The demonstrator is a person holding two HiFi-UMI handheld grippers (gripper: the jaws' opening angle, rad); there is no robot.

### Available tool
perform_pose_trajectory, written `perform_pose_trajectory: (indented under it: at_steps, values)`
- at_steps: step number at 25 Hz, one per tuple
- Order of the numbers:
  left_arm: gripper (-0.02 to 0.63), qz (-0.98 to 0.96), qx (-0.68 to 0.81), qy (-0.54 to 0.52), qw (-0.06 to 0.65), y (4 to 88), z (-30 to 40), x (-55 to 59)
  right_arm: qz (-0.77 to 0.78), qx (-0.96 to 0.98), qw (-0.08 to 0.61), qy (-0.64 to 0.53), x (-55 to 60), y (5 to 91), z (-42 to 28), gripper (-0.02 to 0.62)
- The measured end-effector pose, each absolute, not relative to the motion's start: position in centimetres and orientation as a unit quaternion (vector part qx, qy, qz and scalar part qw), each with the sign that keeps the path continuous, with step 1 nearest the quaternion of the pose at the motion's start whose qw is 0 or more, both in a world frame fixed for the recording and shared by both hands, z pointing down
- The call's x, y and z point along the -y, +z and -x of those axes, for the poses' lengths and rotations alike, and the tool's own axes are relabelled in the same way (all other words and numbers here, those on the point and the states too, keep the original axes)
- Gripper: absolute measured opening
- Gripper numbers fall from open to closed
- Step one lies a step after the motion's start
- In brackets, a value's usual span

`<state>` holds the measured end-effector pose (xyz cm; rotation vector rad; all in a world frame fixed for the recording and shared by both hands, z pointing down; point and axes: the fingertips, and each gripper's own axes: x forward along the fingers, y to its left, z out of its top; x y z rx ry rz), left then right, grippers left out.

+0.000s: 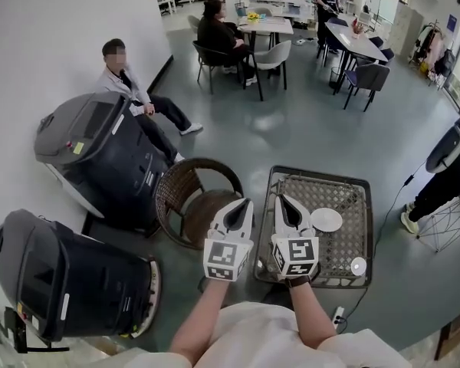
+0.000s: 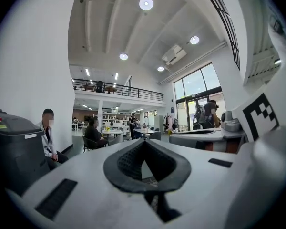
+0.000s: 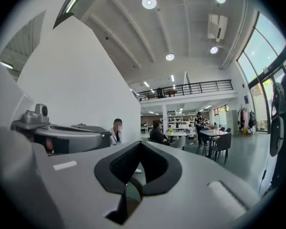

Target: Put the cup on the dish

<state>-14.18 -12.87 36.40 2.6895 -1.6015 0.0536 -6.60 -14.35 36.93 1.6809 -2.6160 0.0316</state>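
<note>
A white dish [image 1: 326, 219] lies on the low wicker table [image 1: 345, 186], toward its middle right. A small white cup [image 1: 358, 266] stands near the table's front right corner, apart from the dish. Both grippers hover side by side at the table's near left edge, level and pointing away from me. My left gripper [image 1: 244, 202] is shut and empty, over the gap between chair and table. My right gripper [image 1: 280, 198] is also shut with nothing in it, left of the dish. Neither gripper view shows cup or dish; each shows only its closed jaws, the left gripper [image 2: 144, 143] and the right gripper [image 3: 139, 145].
A round wicker chair [image 1: 193, 198] stands just left of the table. Two dark grey machines [image 1: 92, 152] [image 1: 65, 282] line the white wall at left, with a seated person [image 1: 126, 83] behind them. Another person [image 1: 448, 171] stands at right. A power strip [image 1: 339, 315] lies on the floor.
</note>
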Motion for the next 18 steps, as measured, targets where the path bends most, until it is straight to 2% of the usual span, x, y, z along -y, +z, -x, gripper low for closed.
perform_pose_trajectory:
  at_steps: [18]
  values:
    - [0.005, -0.867, 0.499, -0.006, -0.007, 35.2, 12.7, 10.9, -0.568, 0.823, -0.007, -0.007, 10.7, 33.8, 4.9, 0.0]
